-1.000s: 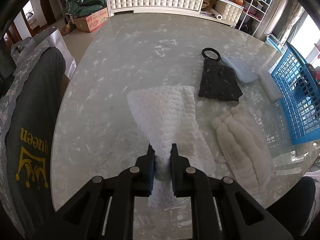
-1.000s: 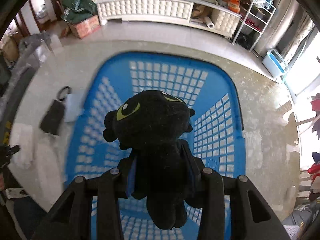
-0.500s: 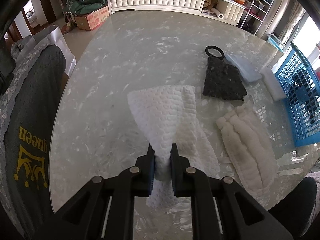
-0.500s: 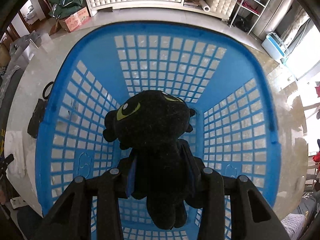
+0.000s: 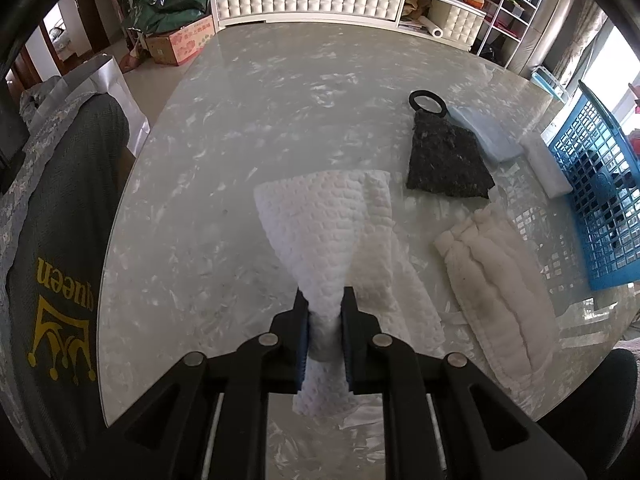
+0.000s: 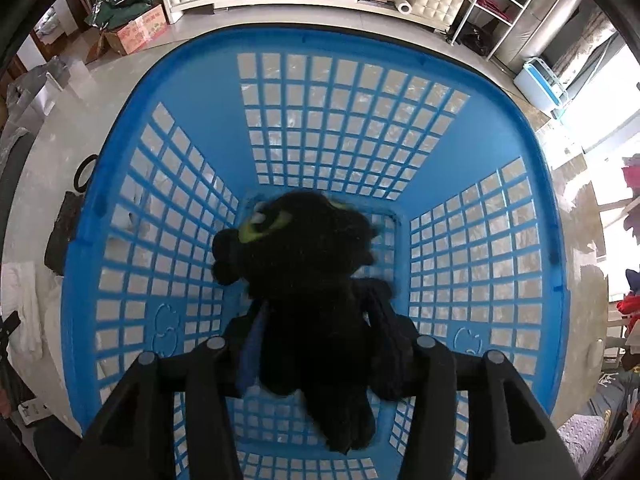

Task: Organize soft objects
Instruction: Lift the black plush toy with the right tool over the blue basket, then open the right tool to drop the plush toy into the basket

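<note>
My left gripper [image 5: 324, 308] is shut on the near end of a white waffle-textured cloth [image 5: 316, 232], which fans out flat on the marble table [image 5: 224, 128]. In the right wrist view a black plush toy with green eyes [image 6: 304, 264] hangs blurred between the jaws of my right gripper [image 6: 320, 320]. These jaws are opening, and the pads no longer seem to press on it. The toy is over the inside of the blue lattice basket [image 6: 120, 128], close to its floor. The same basket [image 5: 600, 200] stands at the table's right edge.
On the table lie a black pouch with a ring handle [image 5: 444, 160], a white fluffy cloth [image 5: 496, 280], a light blue pack [image 5: 488, 136] and a small white pad [image 5: 544, 164]. A person's dark shirt [image 5: 60, 280] is at the left edge.
My right gripper has sunk into the basket with the plush toy, and its jaws have spread. The toy now looks blurred between them. The left gripper and its cloth have stayed put.
</note>
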The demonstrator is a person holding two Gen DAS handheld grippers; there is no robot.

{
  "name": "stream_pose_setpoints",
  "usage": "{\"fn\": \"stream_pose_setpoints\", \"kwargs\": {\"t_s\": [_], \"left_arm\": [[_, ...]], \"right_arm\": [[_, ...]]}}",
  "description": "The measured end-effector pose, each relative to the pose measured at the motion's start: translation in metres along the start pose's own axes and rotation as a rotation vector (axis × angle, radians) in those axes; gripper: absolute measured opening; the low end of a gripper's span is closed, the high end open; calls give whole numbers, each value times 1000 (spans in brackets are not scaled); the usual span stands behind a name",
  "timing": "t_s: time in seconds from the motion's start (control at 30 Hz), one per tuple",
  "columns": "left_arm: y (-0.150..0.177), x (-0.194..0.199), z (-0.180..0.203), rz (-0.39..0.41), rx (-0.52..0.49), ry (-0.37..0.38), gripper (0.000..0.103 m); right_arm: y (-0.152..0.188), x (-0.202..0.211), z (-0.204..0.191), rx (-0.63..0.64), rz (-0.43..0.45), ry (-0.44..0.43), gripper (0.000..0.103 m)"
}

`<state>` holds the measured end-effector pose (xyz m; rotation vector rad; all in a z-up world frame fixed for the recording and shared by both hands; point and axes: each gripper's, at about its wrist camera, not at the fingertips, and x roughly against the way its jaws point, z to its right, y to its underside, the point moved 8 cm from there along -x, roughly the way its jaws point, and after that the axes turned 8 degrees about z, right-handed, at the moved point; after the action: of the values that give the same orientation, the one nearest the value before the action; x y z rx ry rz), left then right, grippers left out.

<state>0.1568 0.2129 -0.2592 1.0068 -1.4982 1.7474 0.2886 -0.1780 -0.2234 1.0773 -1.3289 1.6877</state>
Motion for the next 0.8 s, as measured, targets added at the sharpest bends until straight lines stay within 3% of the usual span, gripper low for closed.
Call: {"fn": "stream_pose_setpoints", "kwargs": {"t_s": [0.03,0.07,0.1,0.17,0.4,0.8], "left_arm": [[0,0,0,0,1,1,13],[0,0,0,-1,3,2,13],[0,0,0,0,4,3,13],[-1,1,0,2,7,6,13],[-6,17,1,27,15,13,13],[-20,69,13,89,12,20,13]], "right_arm": [[-1,0,0,-1,1,4,53],[-3,2,4,3,2,11,66],[-4,4,6,5,7,16,73],[-7,11,13,18,25,45,84],[-6,28,27,28,67,64,102],[25,89,41,55,208,45,103]]}}
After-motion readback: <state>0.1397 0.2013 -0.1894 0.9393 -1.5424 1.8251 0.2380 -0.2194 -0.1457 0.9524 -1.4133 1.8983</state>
